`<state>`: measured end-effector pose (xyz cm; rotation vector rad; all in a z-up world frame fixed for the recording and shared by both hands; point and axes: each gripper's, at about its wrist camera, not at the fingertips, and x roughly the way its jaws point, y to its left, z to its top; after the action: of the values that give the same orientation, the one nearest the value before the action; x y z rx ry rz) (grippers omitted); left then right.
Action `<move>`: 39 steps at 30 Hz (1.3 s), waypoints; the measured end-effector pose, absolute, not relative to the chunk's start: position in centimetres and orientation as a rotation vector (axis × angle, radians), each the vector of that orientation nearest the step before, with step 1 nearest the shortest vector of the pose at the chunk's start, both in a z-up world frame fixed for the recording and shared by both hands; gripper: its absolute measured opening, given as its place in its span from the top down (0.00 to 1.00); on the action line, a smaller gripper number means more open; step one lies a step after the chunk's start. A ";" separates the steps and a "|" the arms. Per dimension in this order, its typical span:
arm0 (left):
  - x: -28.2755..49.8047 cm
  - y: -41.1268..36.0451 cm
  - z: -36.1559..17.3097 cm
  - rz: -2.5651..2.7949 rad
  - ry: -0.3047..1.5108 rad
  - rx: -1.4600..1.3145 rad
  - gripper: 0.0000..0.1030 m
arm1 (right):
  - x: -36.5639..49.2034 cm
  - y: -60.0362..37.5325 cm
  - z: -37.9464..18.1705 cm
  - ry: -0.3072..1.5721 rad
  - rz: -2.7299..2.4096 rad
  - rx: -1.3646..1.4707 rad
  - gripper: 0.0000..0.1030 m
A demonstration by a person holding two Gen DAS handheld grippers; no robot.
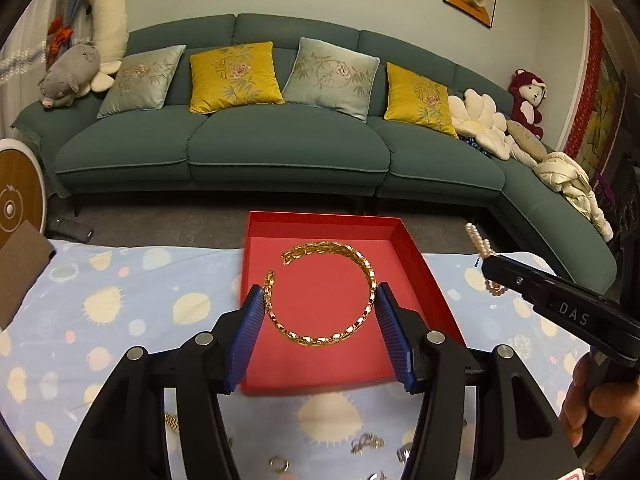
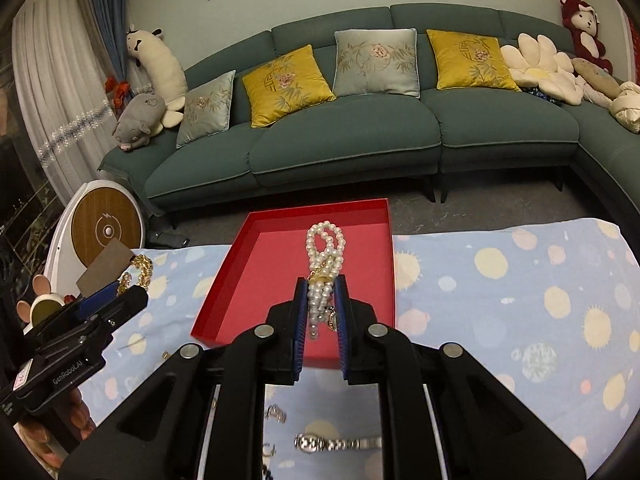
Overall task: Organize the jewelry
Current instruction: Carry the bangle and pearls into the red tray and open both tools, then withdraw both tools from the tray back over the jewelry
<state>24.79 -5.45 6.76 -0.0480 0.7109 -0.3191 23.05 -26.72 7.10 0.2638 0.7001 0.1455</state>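
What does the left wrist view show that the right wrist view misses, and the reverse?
Only the left wrist view shows the whole gold bracelet clamped across the left gripper, and small rings on the cloth near the camera. Only the right wrist view shows the pearl strands pinched in the right gripper and a silver watch on the cloth. Both share the red tray, the spotted blue cloth and the green sofa.

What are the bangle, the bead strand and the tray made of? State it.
Bangle: gold-coloured metal, polished; its links glint. Whether solid or plated cannot be told.
Strand: pearl-like white beads, glossy, with a gold clasp; real or imitation is unclear.
Tray: probably red cardboard, matte, with thin straight walls.
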 end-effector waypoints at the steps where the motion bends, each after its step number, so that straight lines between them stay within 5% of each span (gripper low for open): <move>1: 26.1 -6.0 6.3 -0.306 0.717 -0.037 0.48 | 24.5 -26.8 6.6 0.716 0.157 0.279 0.88; 18: 38.3 -9.2 -1.2 -0.192 0.847 -0.001 0.47 | 37.6 -27.0 -1.4 0.876 0.080 0.231 0.86; 21: 38.3 -8.7 -0.7 -0.174 0.858 -0.040 0.33 | 36.8 -27.3 -1.3 0.829 0.051 0.227 0.61; 22: 38.0 -8.4 -0.2 -0.178 0.851 -0.054 0.33 | 36.0 -27.5 -0.8 0.796 0.043 0.237 0.51; 31: 25.2 -2.4 6.7 -0.221 0.728 -0.044 0.33 | 22.5 -29.8 7.0 0.648 0.113 0.266 0.51; 39: 14.1 2.9 6.4 -0.178 0.799 -0.093 0.33 | 9.9 -29.0 8.1 0.665 0.155 0.334 0.51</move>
<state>14.14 2.95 6.43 -0.0930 0.7986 -0.1783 9.90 -29.02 8.07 0.3341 0.6653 0.1554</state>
